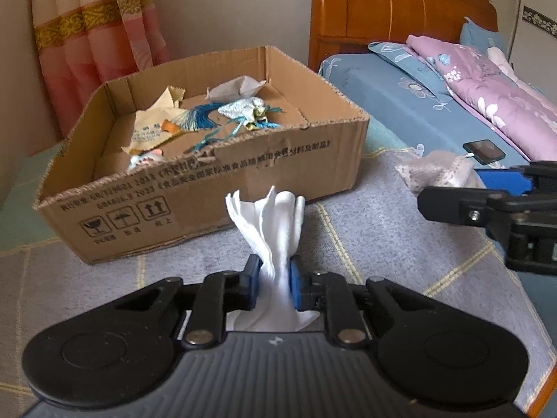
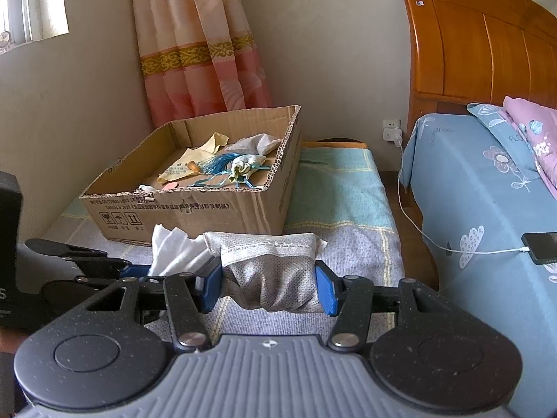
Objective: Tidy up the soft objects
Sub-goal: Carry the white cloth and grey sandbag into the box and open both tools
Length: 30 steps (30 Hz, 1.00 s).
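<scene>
My left gripper (image 1: pixel 273 284) is shut on a white cloth (image 1: pixel 269 223) and holds it up just in front of the open cardboard box (image 1: pixel 216 181). My right gripper (image 2: pixel 269 287) is shut on a grey mesh pouch (image 2: pixel 275 271), also above the grey mat (image 2: pixel 362 244), to the right of the left gripper. The pouch shows in the left wrist view (image 1: pixel 435 172) beside the right gripper (image 1: pixel 487 205). The white cloth shows in the right wrist view (image 2: pixel 174 249). The box (image 2: pixel 195 209) holds a blue tassel (image 1: pixel 198 118), a light blue pouch (image 1: pixel 243 109), yellow cloths and a white cloth.
A bed with a blue sheet (image 2: pixel 480 188) and a purple quilt (image 1: pixel 487 87) stands at the right, with a wooden headboard (image 2: pixel 487 45). A phone (image 2: pixel 541 247) on a charging cable lies on the bed's edge. A pink curtain (image 2: pixel 198 41) hangs behind the box.
</scene>
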Each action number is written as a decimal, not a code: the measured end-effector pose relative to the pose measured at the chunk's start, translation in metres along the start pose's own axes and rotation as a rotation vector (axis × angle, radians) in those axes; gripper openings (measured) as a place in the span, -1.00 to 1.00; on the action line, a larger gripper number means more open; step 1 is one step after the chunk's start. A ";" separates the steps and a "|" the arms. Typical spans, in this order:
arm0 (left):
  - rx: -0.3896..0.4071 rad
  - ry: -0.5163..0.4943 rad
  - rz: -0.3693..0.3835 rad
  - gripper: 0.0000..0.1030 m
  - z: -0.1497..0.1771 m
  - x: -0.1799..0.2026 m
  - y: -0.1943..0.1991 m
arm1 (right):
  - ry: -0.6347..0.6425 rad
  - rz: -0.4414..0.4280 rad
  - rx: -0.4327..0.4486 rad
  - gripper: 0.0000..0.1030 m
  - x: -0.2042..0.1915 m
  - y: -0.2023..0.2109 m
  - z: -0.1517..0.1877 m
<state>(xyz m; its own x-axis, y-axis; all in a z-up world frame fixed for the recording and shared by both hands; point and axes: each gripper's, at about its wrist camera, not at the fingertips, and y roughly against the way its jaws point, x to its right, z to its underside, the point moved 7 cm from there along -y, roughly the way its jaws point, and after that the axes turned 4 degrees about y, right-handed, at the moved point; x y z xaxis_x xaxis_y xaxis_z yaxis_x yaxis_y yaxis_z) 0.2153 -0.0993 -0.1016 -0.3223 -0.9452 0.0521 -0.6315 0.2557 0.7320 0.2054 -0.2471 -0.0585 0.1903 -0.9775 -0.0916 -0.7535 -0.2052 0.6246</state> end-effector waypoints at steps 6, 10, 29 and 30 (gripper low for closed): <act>0.017 -0.054 0.039 -0.68 -0.013 -0.006 0.041 | 0.016 -0.004 0.011 0.15 -0.005 0.007 -0.004; 0.086 -0.083 0.015 -0.68 -0.041 -0.018 0.068 | 0.043 -0.020 0.026 0.15 -0.011 0.012 -0.011; 0.108 0.112 -0.210 0.73 -0.107 -0.128 -0.013 | 0.132 -0.044 0.064 0.15 -0.038 0.014 -0.041; 0.126 0.105 -0.210 0.73 -0.106 -0.127 -0.009 | 0.137 -0.042 0.062 0.15 -0.039 0.013 -0.041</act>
<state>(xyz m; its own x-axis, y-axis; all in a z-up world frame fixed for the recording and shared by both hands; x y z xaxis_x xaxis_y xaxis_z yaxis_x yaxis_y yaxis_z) 0.3365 -0.0031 -0.0430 -0.1046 -0.9944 -0.0171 -0.7618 0.0691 0.6441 0.2138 -0.2097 -0.0146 0.3029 -0.9530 -0.0072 -0.7798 -0.2522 0.5730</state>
